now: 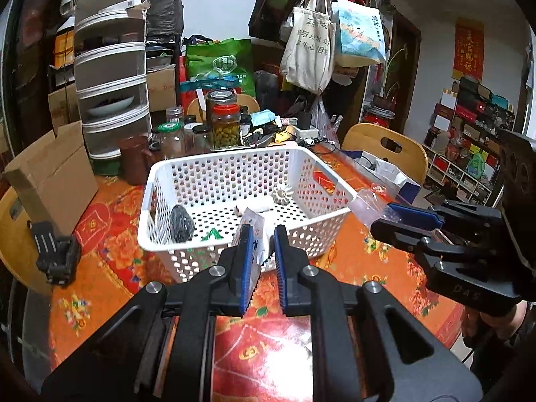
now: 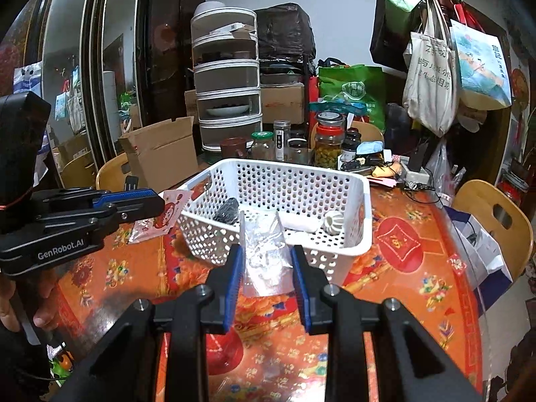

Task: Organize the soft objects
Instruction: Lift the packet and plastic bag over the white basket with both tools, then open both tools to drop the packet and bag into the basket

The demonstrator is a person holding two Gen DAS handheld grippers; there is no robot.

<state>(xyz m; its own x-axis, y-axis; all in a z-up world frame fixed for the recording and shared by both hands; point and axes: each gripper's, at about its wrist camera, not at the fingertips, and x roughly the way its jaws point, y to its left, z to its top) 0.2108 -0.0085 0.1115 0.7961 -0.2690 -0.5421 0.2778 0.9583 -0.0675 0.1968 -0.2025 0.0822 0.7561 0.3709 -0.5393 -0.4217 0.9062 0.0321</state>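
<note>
Two hand-held grippers, each carrying one soft packet toward the same container. Left gripper (image 1: 262, 246): fingers pinching a small printed sachet (image 1: 255, 234) with a red cartoon figure, held just short of the near wall of the white perforated basket (image 1: 234, 164); in the right wrist view the same sachet (image 2: 165, 214) hangs beside the basket's left corner, apart from the tabletop. Right gripper (image 2: 266, 261): fingers pinching a clear crinkled plastic bag (image 2: 266, 251), its top edge raised near the basket's near rim; the left wrist view shows the bag (image 1: 366, 202) projecting toward the basket's right corner. Both packets appear held upright and above rim level, presumably so they can be passed over the wall and let go inside. Basket contents, all on its floor: one dark ribbed piece (image 1: 181, 222) at the left, one white roll (image 1: 254, 206) near the middle, one pale pleated round piece (image 1: 283, 196) toward the back right. Judged stage: sorting partly done, two items in transit. Support: round tabletop (image 1: 117, 234) with red-and-orange floral cover. Behind the basket, not in use: glass jars (image 1: 226, 124), a stacked white food cover rack (image 1: 112, 67), a cardboard box (image 1: 50, 174).
</note>
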